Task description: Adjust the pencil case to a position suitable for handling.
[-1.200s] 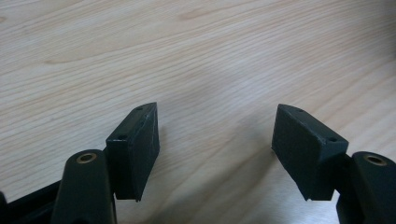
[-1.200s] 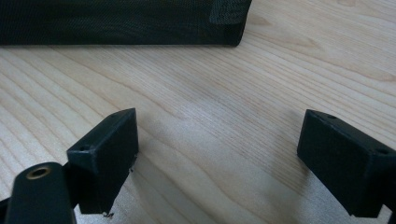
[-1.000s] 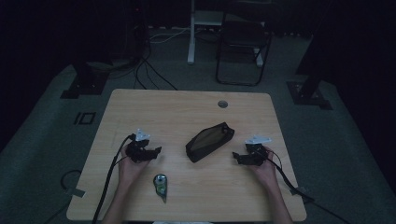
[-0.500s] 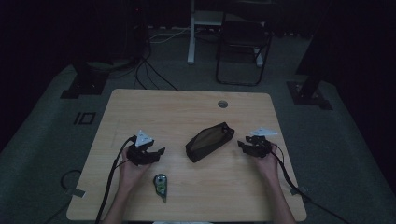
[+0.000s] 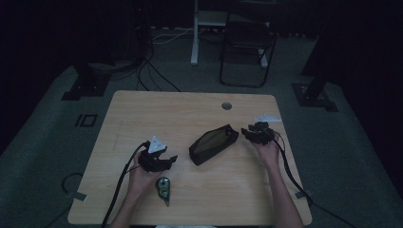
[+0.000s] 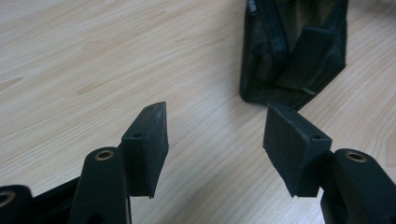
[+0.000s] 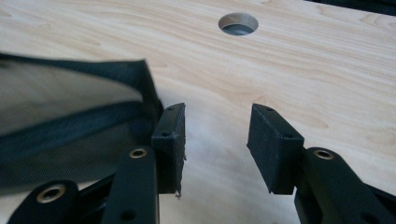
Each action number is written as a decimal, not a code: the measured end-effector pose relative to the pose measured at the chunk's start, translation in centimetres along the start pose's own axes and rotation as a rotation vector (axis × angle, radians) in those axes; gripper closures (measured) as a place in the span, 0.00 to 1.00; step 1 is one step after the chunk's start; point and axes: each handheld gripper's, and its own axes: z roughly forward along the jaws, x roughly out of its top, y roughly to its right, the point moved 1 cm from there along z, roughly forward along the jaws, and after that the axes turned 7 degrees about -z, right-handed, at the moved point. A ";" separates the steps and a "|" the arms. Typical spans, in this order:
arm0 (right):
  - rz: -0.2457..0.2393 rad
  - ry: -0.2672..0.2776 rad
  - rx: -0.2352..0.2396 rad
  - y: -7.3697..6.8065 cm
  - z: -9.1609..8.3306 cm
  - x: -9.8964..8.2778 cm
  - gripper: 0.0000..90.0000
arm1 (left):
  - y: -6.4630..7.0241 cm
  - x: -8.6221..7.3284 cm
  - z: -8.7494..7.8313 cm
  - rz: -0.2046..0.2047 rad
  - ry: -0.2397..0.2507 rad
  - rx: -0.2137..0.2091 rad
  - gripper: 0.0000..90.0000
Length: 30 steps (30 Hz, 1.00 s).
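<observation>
A black mesh pouch (image 5: 213, 144) lies slantwise in the middle of the wooden table (image 5: 180, 114). My left gripper (image 5: 171, 160) hovers left of the pouch's near end, pointing at it. In the left gripper view its jaws (image 6: 217, 140) have just been closing, but a gap remains with bare wood between them and the pouch (image 6: 294, 51) ahead. My right gripper (image 5: 246, 133) sits at the pouch's far right end. Its jaws (image 7: 217, 140) have just been closing too and stand apart over bare table, with the pouch (image 7: 70, 121) just outside the left pad.
A small green and black tape dispenser (image 5: 164, 189) lies near the front edge by the left hand. A round cable hole (image 5: 226, 105) (image 7: 238, 22) is in the table beyond the pouch. Cables trail from both grippers off the front. A chair (image 5: 247, 42) stands behind the table.
The right hand has moved away from the person, up to the pouch's far end. The left hand has shifted right, towards the pouch. The pouch has not moved.
</observation>
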 end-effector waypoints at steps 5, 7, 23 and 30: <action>0.006 -0.020 0.010 0.0 1.5 0.9 0.62 | 0.9 0.1 0.8 0.021 -0.013 -0.017 0.45; 0.013 -0.028 0.017 0.0 2.1 1.1 0.62 | 1.3 0.2 1.1 0.026 -0.018 -0.023 0.45; 0.001 -0.035 0.086 -1.6 2.2 0.0 0.61 | 2.5 -0.1 2.8 0.057 -0.061 -0.020 0.45; -0.027 -0.027 0.108 -3.0 1.9 -0.2 0.61 | 2.0 -0.3 2.5 0.052 -0.065 -0.004 0.49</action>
